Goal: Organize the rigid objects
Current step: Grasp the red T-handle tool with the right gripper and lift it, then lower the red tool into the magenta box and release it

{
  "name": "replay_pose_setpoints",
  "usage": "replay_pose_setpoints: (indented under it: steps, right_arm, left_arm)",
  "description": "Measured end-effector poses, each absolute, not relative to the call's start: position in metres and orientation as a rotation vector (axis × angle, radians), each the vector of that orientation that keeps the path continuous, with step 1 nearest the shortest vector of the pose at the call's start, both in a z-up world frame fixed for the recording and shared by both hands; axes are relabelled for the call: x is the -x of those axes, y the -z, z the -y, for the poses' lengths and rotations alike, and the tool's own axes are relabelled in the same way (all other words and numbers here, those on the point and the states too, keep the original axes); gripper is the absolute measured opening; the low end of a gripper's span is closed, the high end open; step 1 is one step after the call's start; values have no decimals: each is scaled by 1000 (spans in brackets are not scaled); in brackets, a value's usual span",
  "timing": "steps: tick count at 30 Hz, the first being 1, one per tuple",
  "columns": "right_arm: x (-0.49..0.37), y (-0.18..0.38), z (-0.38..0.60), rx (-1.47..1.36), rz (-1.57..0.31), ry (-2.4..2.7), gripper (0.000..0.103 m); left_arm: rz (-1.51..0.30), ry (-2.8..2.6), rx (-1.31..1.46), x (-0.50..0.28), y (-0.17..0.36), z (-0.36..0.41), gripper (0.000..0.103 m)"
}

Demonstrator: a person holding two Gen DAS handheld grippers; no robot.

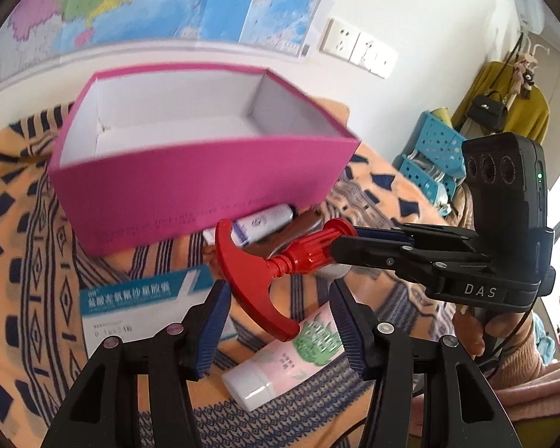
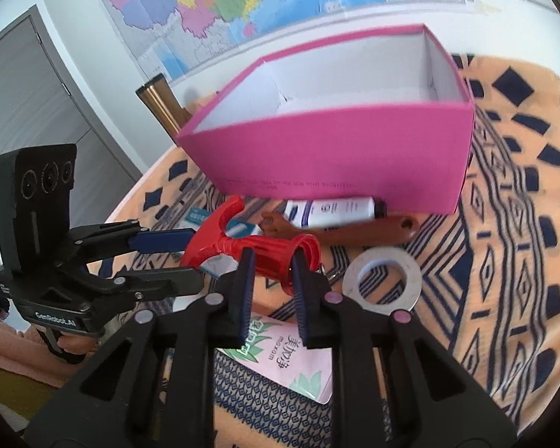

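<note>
The left gripper (image 1: pixel 280 330) hangs low over the patterned cloth (image 1: pixel 30 261) with its jaws apart and nothing between the pads; a white-and-blue medicine carton (image 1: pixel 130 310) and a pink tube (image 1: pixel 291 358) lie on the cloth under it. To its right, the right gripper (image 2: pixel 270 287) is clamped on the ribbed barrel of a red T-handled tool (image 2: pixel 257 250), which looks clear of the cloth.

The tool's long axis runs roughly sideways across the cloth: its curved crossbar points toward the left gripper, its flanged end sits just past the right gripper's pads. So the right hand has it, and the left is the idle one, just beside the crossbar.

The pink box (image 2: pixel 336 156), open and apparently bare inside, stands beyond the tool toward the far edge of the cloth, its near wall facing both grippers. Judging by this, the coming move is up and forward over that wall, and the tool's length should fit along the box's long side.

At the foot of the box lie 1 white tube (image 2: pixel 332 212) and 1 brown wrench (image 2: pixel 339 231); a metal ring (image 2: pixel 382 280) rests to the right.
</note>
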State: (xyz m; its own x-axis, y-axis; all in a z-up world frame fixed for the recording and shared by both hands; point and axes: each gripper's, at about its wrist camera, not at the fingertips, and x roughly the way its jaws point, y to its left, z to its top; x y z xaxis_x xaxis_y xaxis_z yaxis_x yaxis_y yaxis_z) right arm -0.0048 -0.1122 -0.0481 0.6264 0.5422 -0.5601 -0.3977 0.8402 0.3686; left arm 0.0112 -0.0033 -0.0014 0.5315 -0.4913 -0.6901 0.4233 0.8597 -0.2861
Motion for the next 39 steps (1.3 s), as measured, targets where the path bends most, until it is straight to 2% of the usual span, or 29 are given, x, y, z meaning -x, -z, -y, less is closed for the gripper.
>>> replay_pose_setpoints:
  steps: [11,23,31,39]
  right_arm:
    - [4,2,122,-179,-593,-539,22]
    - [-36,-36,133,-152,-520,-513,22]
    - [-63,-39,144,-150,-527,-493,22]
    - [-92,-18,155,-181,-612,-453,22]
  left_arm:
    - [-744,542,19,-27,-39,13,55]
    - [-694,531,-6,-77,-67,22,55]
    - [-712,540,11,-104,-64,25,55]
    - [-812,560,68,-134,-37,29,55]
